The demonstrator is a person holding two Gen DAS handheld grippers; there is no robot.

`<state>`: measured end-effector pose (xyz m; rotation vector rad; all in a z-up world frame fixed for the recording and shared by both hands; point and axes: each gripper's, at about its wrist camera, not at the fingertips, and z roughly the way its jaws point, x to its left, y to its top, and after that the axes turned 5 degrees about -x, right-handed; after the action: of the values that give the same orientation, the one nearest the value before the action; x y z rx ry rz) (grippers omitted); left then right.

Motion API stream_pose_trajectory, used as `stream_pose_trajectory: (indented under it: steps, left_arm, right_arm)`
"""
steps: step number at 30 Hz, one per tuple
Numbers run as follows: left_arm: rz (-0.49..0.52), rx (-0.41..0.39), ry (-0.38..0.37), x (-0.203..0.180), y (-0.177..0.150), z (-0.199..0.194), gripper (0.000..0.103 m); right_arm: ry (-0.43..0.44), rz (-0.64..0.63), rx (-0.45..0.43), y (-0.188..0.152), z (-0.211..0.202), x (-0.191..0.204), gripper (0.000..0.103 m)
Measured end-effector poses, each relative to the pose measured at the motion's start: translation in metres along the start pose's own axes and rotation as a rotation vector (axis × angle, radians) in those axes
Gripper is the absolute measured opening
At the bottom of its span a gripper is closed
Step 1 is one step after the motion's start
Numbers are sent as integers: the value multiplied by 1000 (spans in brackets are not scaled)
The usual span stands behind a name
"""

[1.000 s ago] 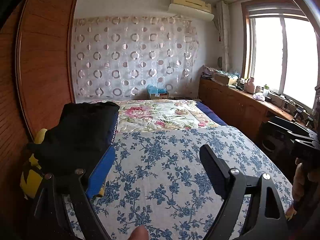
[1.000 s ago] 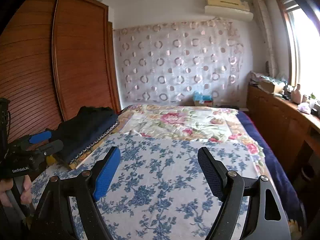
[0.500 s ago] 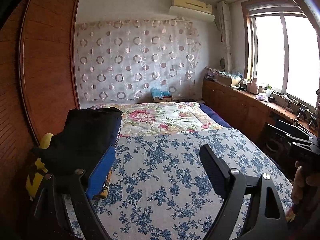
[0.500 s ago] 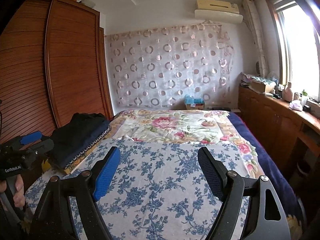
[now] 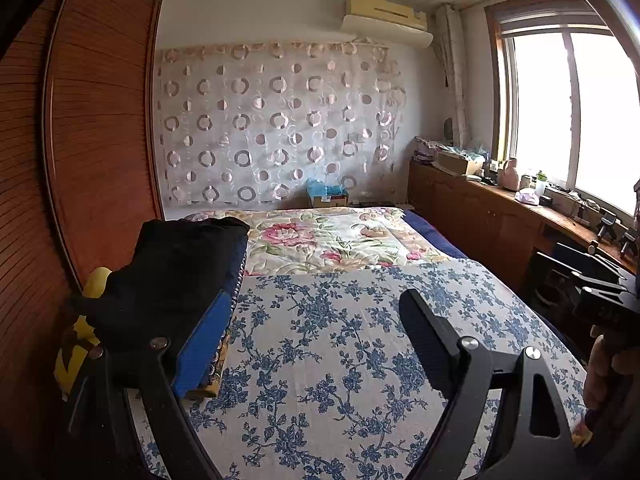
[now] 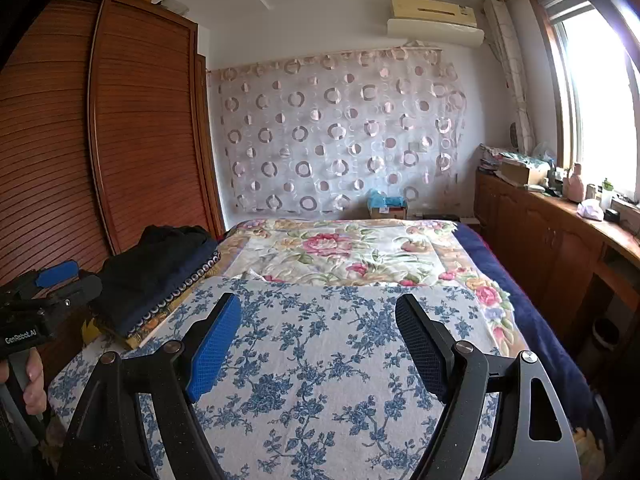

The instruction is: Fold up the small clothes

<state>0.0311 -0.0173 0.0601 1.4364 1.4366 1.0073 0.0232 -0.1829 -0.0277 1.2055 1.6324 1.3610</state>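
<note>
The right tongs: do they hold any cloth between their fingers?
No, the right tongs stand open and empty above the blue-flowered sheet.

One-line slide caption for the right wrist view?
Right gripper open and empty above the blue-flowered sheet; dark folded clothes stacked left, beside the wardrobe.

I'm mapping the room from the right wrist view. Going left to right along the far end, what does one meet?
Brown slatted wooden wardrobe → stack of dark folded clothes → sheer circle-patterned curtain → small cardboard box with blue contents → wooden sideboard under the window.
</note>
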Motion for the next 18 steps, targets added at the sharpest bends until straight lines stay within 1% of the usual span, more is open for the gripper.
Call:
stream_pose_trajectory:
  steps: [18]
  left_arm:
    - [2, -2, 2, 2, -1, 0, 87]
  right_arm:
    - [3, 1, 4, 8, -7, -8, 81]
